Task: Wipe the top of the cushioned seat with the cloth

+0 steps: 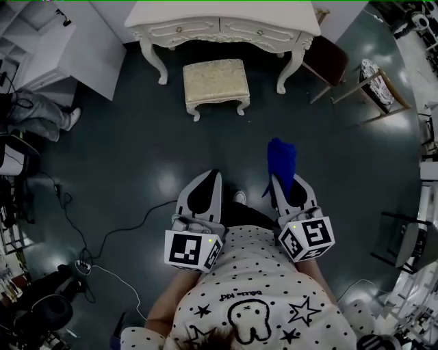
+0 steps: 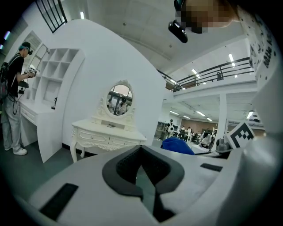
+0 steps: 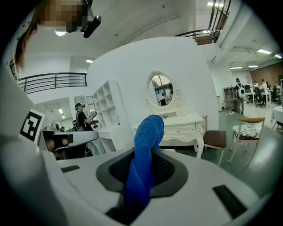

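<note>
- The right tongs [image 1: 278, 183] pinch the blue cloth [image 1: 281, 158], lower right of centre in the head view; the cloth rises from between the jaws and its free end curls over above them
- The left tongs [image 1: 213, 179], just left of them, are pressed together with nothing between
- The cushioned seat [image 1: 214, 78] stands on the dark floor [image 1: 137, 150] at upper centre, before the white dressing table [image 1: 222, 17]; it is well apart from the cloth and both tongs
</note>
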Motion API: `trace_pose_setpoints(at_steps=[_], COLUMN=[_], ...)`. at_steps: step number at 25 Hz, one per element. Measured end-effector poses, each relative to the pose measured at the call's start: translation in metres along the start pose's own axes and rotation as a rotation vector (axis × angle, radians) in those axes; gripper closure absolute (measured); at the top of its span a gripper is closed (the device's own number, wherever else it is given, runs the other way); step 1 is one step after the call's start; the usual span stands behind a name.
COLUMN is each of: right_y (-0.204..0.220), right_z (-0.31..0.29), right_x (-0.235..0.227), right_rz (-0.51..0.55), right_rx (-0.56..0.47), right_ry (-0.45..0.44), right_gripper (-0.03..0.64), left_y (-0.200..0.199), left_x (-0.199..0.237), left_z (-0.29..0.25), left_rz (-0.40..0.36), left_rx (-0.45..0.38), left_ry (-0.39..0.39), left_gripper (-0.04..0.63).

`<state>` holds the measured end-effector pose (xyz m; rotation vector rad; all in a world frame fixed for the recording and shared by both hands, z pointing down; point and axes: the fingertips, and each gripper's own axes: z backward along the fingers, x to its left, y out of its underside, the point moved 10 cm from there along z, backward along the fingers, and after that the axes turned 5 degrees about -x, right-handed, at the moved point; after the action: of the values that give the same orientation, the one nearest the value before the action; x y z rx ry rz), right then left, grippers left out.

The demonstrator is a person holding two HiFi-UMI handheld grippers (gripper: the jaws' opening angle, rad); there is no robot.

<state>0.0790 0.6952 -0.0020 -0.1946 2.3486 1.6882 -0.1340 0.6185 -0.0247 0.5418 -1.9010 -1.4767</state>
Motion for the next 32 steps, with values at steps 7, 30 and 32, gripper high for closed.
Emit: trace_pose_setpoints(at_steps=[7, 30, 32], right_y=[-0.026, -0.048, -0.052], right_z=[-0.065, -0.179, -0.189], right_x=[0.021, 0.021, 0.013], right_rz=[-0.003, 0.005, 0.007], right_rx=[-0.015, 0.057, 0.06], right_ry=[0.007, -0.002, -0.017], right_gripper=[0.528, 0.528, 0.528], left_y=[-0.03, -0.041, -0.041], left_x=[0.064, 0.157, 0.158], left_z=[-0.032, -0.093, -0.102], left_rz=[0.0, 0.091, 0.095], left_rx=[-0.027, -0.005, -0.006], left_ry=[0.005, -0.078, -0.096], left_gripper=[0.598, 0.598, 0.598])
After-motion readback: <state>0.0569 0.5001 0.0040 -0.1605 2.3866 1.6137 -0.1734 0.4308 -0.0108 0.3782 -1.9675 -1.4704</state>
